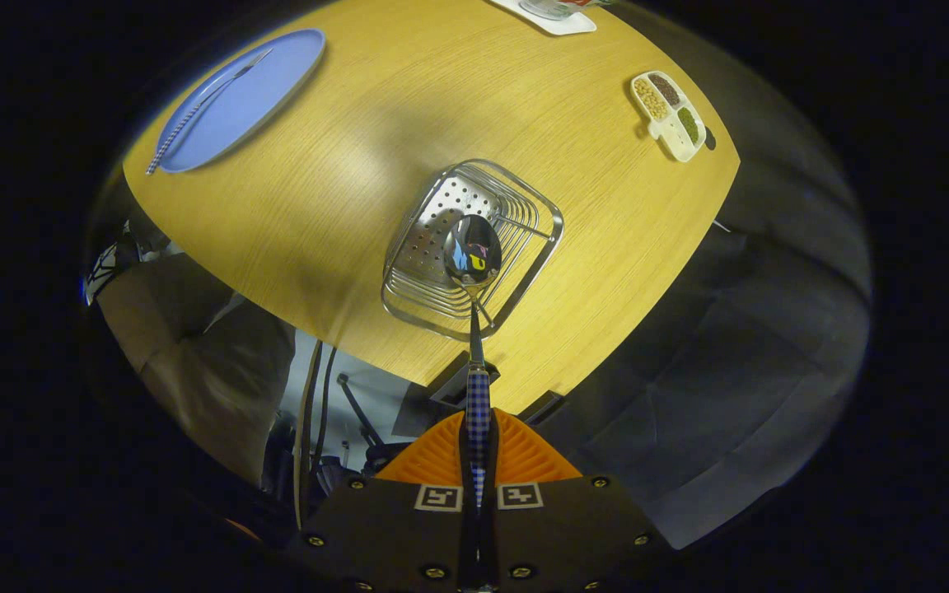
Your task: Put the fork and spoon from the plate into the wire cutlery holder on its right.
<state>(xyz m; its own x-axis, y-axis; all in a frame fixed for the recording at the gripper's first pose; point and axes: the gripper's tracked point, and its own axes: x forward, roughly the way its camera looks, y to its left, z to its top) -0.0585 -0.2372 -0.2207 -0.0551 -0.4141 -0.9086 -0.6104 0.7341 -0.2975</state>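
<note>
My gripper (479, 445) is shut on the checked handle of a spoon (473, 251). The spoon points straight ahead, its shiny bowl hanging above the open top of the wire cutlery holder (524, 263), which stands on the round wooden table (441, 107). From here I look down into the holder and see its perforated bottom. Far off to the left lies a blue plate (260, 99) with the fork (198, 107) on it, its checked handle reaching past the plate's near rim.
A small white divided dish (670, 115) with beans and seeds sits beyond the holder to the right. A white tray (553, 18) rests at the table's far side. Below the table's near edge are a chair seat (194, 362) and cables.
</note>
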